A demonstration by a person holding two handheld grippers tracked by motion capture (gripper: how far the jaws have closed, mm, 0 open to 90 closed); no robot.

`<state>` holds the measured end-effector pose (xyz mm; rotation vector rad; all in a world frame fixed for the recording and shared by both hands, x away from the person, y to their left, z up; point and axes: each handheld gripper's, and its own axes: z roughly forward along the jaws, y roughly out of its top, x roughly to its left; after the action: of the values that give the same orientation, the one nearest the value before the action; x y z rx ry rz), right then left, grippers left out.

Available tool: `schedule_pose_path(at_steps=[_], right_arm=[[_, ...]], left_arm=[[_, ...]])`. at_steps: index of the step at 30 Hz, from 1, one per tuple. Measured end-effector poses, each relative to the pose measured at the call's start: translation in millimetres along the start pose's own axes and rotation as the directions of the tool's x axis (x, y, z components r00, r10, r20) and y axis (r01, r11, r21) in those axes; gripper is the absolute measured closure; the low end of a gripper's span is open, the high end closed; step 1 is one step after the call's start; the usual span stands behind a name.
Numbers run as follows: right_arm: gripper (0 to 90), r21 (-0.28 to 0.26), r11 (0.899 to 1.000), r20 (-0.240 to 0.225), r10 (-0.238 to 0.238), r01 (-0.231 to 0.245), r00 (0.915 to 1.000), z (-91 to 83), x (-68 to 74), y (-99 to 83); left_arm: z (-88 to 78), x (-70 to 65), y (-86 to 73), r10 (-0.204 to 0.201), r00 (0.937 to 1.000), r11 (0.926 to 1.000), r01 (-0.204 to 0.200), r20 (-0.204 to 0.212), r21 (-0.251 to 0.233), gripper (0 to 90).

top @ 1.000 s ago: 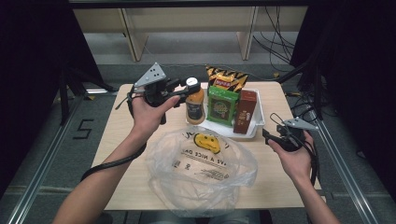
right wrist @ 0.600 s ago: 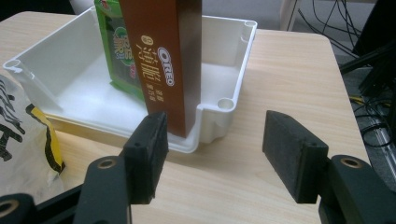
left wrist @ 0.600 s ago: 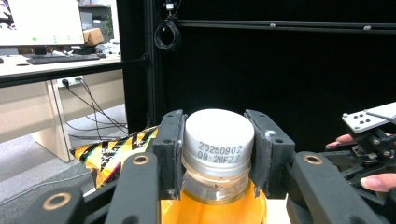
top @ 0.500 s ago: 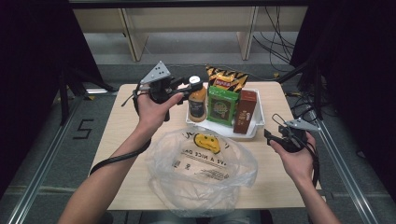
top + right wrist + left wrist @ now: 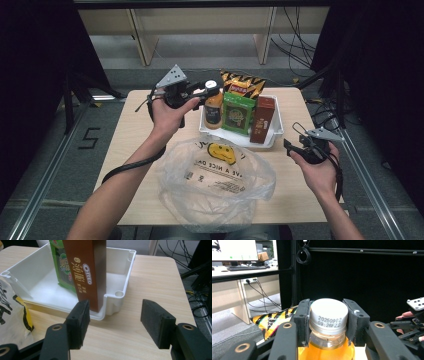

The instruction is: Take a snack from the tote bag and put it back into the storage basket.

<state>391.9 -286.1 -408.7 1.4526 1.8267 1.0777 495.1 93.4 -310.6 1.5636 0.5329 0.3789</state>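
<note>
White tray (image 5: 276,134), juice bottle (image 5: 213,107), green pack (image 5: 238,112), brown box (image 5: 263,119)

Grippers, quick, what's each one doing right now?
Left gripper: shut on the orange bottle at its white cap.
Right gripper: open, holding nothing.

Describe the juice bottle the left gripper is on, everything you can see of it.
The juice bottle is clear plastic filled with orange liquid, with a white screw cap printed with a black date code. It has a dark label on its body. It stands upright at the left end of the white bin, beside a green packet. The left gripper has its jaws closed on either side of the cap, pads pressing on it.
</note>
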Motion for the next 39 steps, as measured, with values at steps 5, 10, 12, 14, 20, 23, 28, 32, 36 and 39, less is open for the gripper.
schedule_pose_path(at_steps=[5, 10, 12, 14, 20, 23, 28, 32, 36, 39], right_arm=[[40.7, 0.01, 1.0, 0.003, 0.003, -0.003, 1.0, -0.2, 0.3, -0.2], [40.7, 0.01, 1.0, 0.001, 0.003, -0.003, 1.0, -0.1, 0.1, -0.4], [40.7, 0.011, 1.0, 0.002, 0.003, -0.004, 1.0, -0.5, 0.5, -0.2], [40.7, 0.013, 1.0, -0.002, 0.008, -0.008, 1.0, -0.6, 1.1, -0.3], [40.7, 0.026, 0.999, 0.002, 0.039, -0.039, 0.9992, -0.1, 3.6, -1.5], [40.6, 0.022, 0.999, 0.002, 0.042, -0.042, 0.9991, 0.1, 4.3, -1.5], [40.7, 0.024, 0.999, -0.001, 0.047, -0.047, 0.9989, -0.4, 4.6, -1.2], [40.7, 0.022, 0.999, 0.003, 0.041, -0.041, 0.9992, -0.2, 4.0, -1.5], [40.7, 0.022, 0.999, 0.004, 0.034, -0.035, 0.9994, 0.0, 3.0, -1.8], [40.7, 0.018, 1.0, 0.005, 0.011, -0.011, 0.9999, 0.3, 1.6, -1.6]], left_arm=[[3.4, 2.0, -1.2, 0.004, 1.0, 1.0, -0.004, -0.005, 0.005, 58.9], [6.4, 4.2, -3.8, 0.002, 1.0, 0.9999, -0.002, -0.009, 0.011, 58.9], [6.8, 5.2, -4.6, 0.001, 0.9999, 0.9999, -0.001, -0.011, 0.013, 58.9], [7.2, 6.4, -5.6, -0.002, 0.9999, 0.9999, 0.002, -0.013, 0.016, 58.9], [9.1, 10.1, -10.4, -0.006, 0.9998, 0.9997, 0.007, -0.019, 0.025, 58.8], [10.1, 12.1, -12.4, -0.007, 0.9997, 0.9995, 0.008, -0.022, 0.03, 58.9], [12.0, 15.2, -15.2, -0.005, 0.9995, 0.9992, 0.006, -0.031, 0.04, 58.8], [14.3, 17.5, -17.3, -0.006, 0.9994, 0.9991, 0.008, -0.035, 0.043, 58.9], [17.6, 18.6, -19.5, -0.006, 0.9993, 0.9987, 0.007, -0.037, 0.05, 58.8], [18.6, 19.6, -20.4, -0.011, 0.9992, 0.9988, 0.013, -0.038, 0.048, 58.8]])
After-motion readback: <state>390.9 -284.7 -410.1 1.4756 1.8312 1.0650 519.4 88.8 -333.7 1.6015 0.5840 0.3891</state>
